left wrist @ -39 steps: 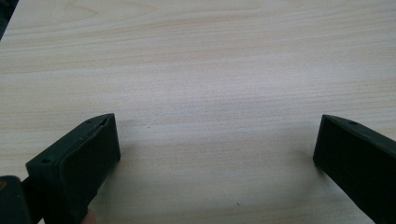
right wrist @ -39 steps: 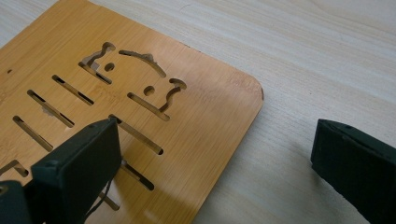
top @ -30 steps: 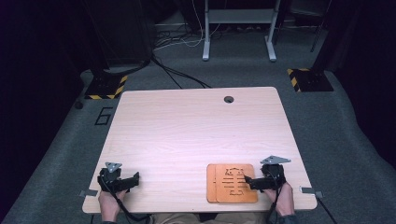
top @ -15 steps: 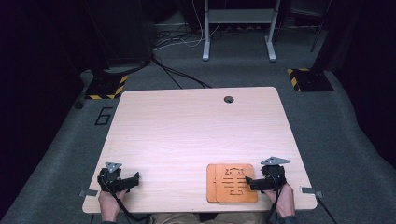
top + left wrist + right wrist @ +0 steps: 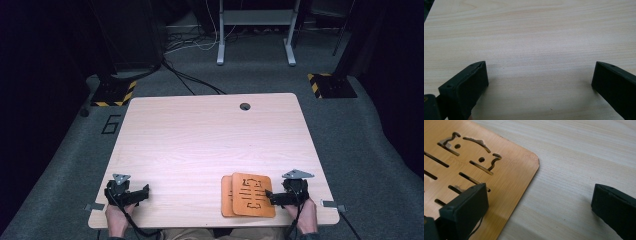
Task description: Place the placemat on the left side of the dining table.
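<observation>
Two stacked orange cut-out boards (image 5: pixel 248 194) lie at the tabletop (image 5: pixel 200 140) near-right edge. Right hand-held gripper (image 5: pixel 274 197): jaws spread, one over the top board. Left hand-held gripper (image 5: pixel 141 192): jaws spread, near-left.

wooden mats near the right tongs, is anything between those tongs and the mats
Nothing visible stands between them. The right tongs sit at the right edge of the wooden mats, jaws apart, one jaw over the top mat's corner and the other over the bare table. The left tongs rest far off, jaws open.
</observation>
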Demonstrator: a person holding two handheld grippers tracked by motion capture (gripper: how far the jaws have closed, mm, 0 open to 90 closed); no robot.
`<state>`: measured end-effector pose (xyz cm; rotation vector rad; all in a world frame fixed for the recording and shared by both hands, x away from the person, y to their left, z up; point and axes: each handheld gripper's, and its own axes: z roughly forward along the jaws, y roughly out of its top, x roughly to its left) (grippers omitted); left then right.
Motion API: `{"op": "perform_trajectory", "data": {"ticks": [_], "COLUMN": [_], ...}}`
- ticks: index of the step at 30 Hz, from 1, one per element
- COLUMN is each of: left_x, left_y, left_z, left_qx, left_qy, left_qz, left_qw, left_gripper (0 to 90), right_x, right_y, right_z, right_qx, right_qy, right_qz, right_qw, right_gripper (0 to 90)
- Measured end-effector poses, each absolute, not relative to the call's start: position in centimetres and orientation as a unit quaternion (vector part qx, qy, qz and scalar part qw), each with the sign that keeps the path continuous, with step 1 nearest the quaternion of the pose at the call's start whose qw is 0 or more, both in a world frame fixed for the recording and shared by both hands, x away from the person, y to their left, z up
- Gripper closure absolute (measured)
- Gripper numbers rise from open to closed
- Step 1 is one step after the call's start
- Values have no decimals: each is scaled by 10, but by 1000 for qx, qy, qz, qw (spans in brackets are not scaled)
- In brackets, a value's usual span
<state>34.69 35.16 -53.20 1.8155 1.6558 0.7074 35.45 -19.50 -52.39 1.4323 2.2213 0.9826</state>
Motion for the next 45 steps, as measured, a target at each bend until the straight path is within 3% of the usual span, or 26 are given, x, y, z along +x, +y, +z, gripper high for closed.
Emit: {"op": "perform_trajectory", "data": {"ticks": [8,27,45], "left_x": [345,342,349], "left_y": [344,274,237], "left_z": [-529,-501,-491], "left_qx": [682,735,766], "left_qy": [622,559,527], "left_qz": [246,186,142], "left_qw": [296,336,339], "left_gripper": [18,33,45], "right_x": [352,352,352], "right_y": [-197,-197,-197], "right_z": [-526,-527,-527], "right_qx": [500,500,500], "right_qy": [773,771,770], "right_qz": [352,356,357], "right_qw": [170,169,171], "right_gripper": [0,0,0]}}
